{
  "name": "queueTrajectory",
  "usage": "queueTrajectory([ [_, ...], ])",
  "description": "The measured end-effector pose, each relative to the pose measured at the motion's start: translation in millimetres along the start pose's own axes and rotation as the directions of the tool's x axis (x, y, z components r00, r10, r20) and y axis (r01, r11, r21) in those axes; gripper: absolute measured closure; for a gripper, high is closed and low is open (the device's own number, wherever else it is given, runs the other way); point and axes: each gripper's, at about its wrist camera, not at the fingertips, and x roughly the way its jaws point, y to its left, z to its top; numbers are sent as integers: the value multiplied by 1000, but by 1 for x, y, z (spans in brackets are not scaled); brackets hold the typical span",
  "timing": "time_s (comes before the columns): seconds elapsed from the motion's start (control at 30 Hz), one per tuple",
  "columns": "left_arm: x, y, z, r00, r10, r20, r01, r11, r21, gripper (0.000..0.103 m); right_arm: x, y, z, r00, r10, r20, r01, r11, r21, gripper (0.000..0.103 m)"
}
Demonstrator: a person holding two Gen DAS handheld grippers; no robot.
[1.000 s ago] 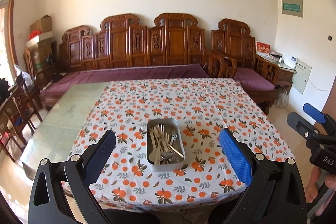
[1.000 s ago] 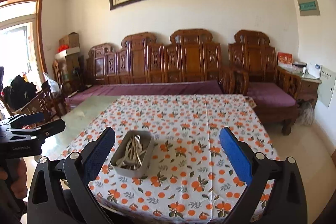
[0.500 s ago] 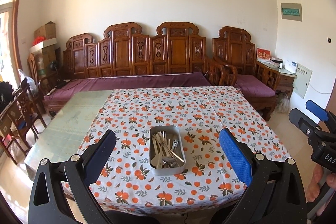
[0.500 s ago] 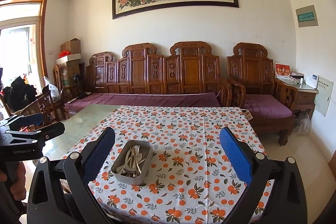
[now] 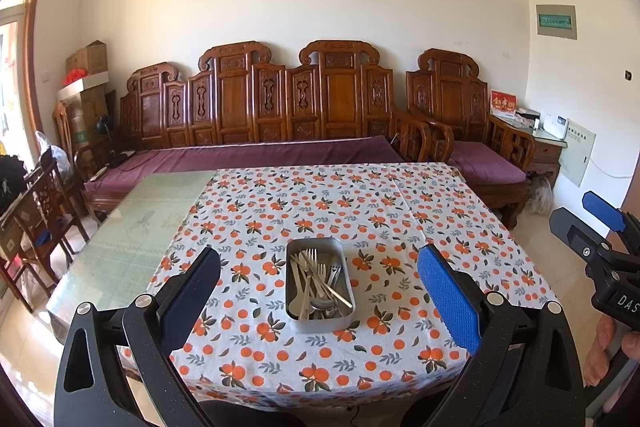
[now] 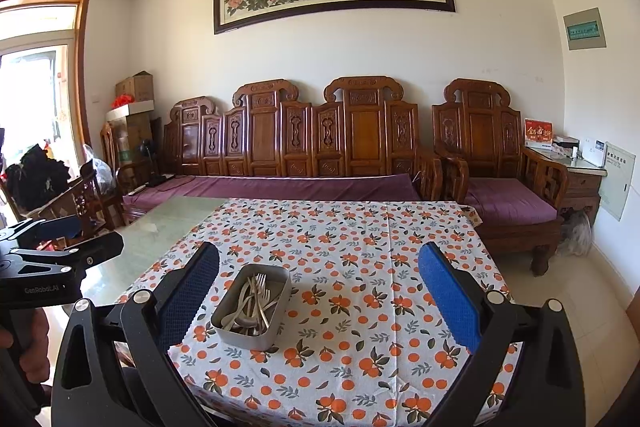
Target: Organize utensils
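1. At the left edge of the right wrist view: left gripper [image 6: 86, 241], held in a hand [image 6: 24, 339], fingers pointing right.
2. Lower left to lower right in both views: own blue pads [image 5: 448, 301] spread wide apart, nothing between; left gripper and right gripper [image 6: 319, 307] both open-jawed, empty.
3. Low centre: metal tray [image 5: 294, 313] on orange-print tablecloth [image 5: 400, 211], holding jumbled forks and spoons [image 5: 316, 281]; tray also left of centre in the right wrist view [image 6: 256, 337].
4. Right edge of the left wrist view: right gripper [image 5: 580, 223].

both wrist views face the sofa [image 5: 256, 155] across the table [image 5: 120, 227], sharing the tray [image 5: 320, 283]; right view sits further right.
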Motion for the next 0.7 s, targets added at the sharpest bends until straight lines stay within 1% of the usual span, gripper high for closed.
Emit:
queueTrajectory([
  [0.7,-2,-1,-2,1000,2,10,-2,1000,6,8,1,1,-1,1000,0,-2,0,1000,-1,3],
])
